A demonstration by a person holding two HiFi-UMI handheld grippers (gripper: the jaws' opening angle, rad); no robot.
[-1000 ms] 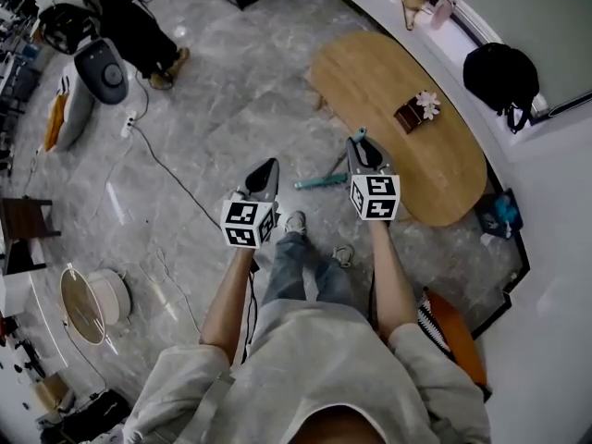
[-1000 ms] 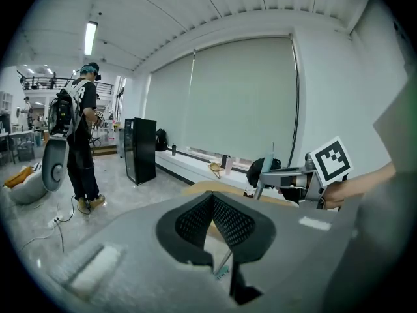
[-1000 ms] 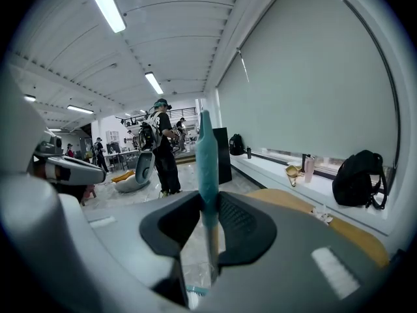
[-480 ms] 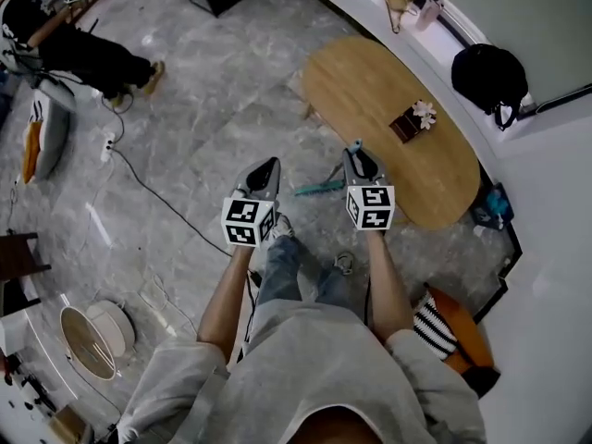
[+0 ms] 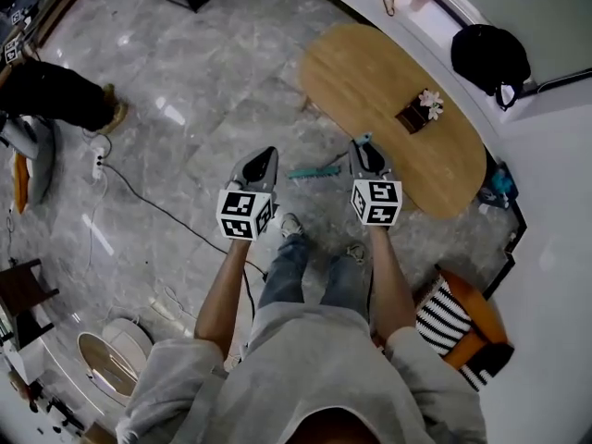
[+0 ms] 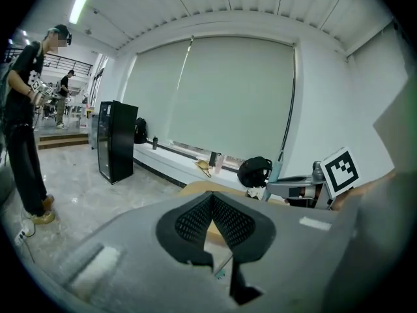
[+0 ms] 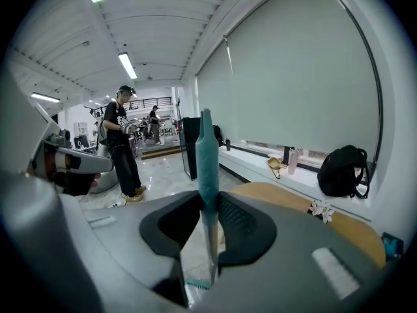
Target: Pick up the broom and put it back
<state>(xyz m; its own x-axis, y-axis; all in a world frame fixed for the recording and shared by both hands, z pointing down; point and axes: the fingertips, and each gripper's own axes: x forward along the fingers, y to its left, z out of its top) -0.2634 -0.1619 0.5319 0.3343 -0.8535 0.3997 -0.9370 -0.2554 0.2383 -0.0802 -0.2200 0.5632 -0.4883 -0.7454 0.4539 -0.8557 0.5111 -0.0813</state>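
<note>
My right gripper (image 5: 363, 144) is shut on the teal handle of the broom (image 7: 207, 155), which stands upright between its pads. The shaft runs down to the teal broom head (image 5: 310, 171), low by the grey floor just left of that gripper and in front of the person's shoes. The broom head (image 7: 197, 283) also shows below the jaws in the right gripper view. My left gripper (image 5: 266, 157) hangs beside it on the left, pads meeting at the tips with nothing between them. A bit of the broom (image 6: 221, 270) shows under its jaws.
An oval wooden table (image 5: 370, 72) with a small flower box (image 5: 416, 114) stands just beyond the right gripper. A black backpack (image 5: 490, 58) lies on the window ledge. A cable (image 5: 157, 206) crosses the floor at left, near a standing person (image 5: 55, 95). An orange striped bag (image 5: 462, 326) sits at the right.
Both grippers have moved forward and a little down, the broom still in the right one. The broom head has shifted slightly left. The person at the upper left has slid toward the picture's edge.
</note>
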